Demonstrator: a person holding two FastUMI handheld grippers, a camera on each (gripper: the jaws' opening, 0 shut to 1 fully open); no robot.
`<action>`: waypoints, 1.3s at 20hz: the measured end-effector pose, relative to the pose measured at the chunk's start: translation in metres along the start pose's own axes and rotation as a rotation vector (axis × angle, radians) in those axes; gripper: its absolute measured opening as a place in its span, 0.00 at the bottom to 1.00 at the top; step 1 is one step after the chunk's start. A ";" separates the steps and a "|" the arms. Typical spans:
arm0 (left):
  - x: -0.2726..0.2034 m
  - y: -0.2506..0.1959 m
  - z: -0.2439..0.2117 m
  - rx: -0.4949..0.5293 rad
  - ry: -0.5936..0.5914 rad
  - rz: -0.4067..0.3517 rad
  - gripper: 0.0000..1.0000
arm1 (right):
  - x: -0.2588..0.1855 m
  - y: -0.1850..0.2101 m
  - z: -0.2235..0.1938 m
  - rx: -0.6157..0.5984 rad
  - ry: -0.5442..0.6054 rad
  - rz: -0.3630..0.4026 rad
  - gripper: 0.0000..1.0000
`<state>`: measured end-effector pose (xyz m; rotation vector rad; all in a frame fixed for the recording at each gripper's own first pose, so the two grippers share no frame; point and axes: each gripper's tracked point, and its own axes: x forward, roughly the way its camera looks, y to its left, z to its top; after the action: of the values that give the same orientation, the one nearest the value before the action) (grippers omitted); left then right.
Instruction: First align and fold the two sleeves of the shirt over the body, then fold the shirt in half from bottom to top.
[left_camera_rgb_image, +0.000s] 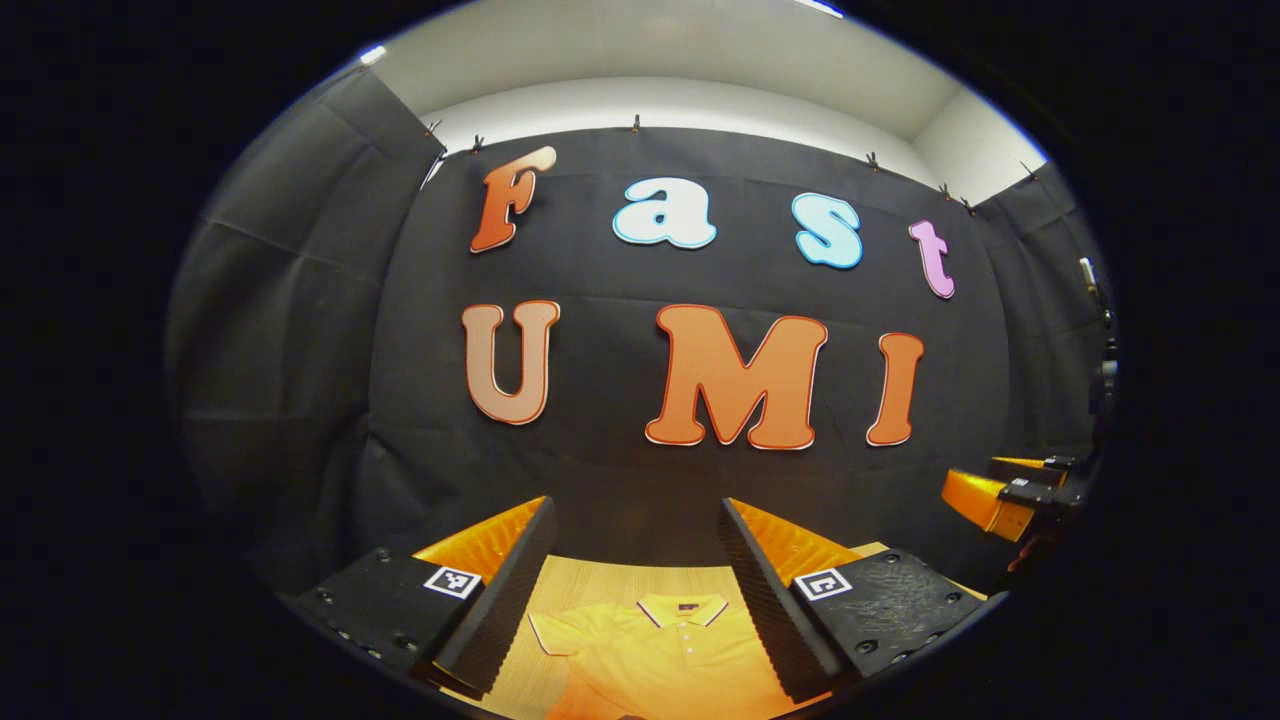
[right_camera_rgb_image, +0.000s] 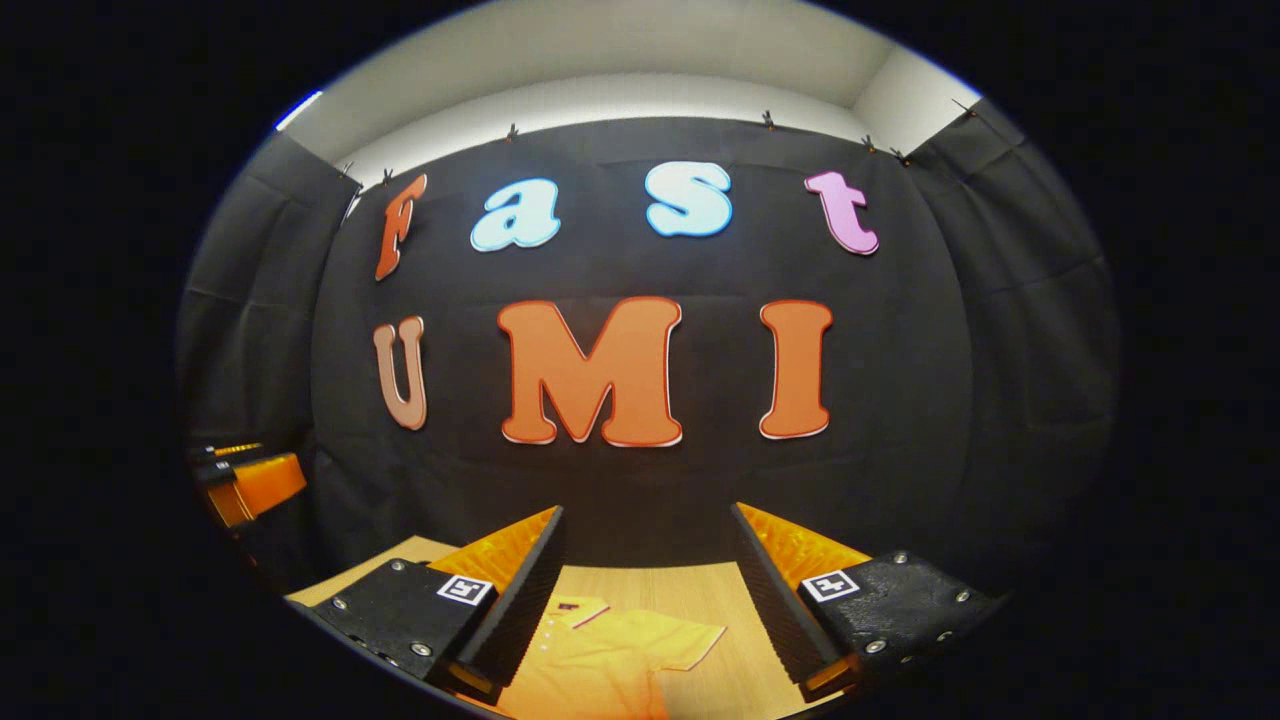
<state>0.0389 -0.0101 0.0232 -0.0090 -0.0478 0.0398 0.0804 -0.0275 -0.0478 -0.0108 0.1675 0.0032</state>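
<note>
A yellow polo shirt (left_camera_rgb_image: 650, 650) lies flat on a wooden table (left_camera_rgb_image: 590, 580), close to the black cloth wall (left_camera_rgb_image: 600, 460). In the left gripper view, the left gripper (left_camera_rgb_image: 635, 590) hangs in the air above the shirt with its two fingers wide apart and nothing between them. You can see the shirt's collar (left_camera_rgb_image: 685, 607) and one short sleeve (left_camera_rgb_image: 560, 632) spread out to the side. The right gripper (left_camera_rgb_image: 1010, 495) shows far off at the right edge of that view. In the right gripper view, the right gripper (right_camera_rgb_image: 645, 600) is also up above the table, fingers wide apart and holding nothing. The shirt's other sleeve (right_camera_rgb_image: 680, 640) sticks out flat below it. The left gripper shows small at the left edge there.
</note>
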 end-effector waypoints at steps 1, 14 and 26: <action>0.001 0.003 -0.001 0.010 0.002 0.014 0.98 | 0.004 -0.005 -0.007 -0.015 0.026 -0.003 0.96; 0.010 0.002 0.013 0.102 -0.056 -0.056 0.98 | 0.060 -0.054 -0.111 -0.044 0.281 -0.108 0.97; 0.011 0.029 -0.009 0.123 0.042 0.011 0.96 | 0.117 -0.056 -0.268 0.082 0.849 -0.089 0.97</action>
<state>0.0493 0.0195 0.0146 0.1129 -0.0028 0.0536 0.1512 -0.0863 -0.3313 0.0631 1.0159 -0.0988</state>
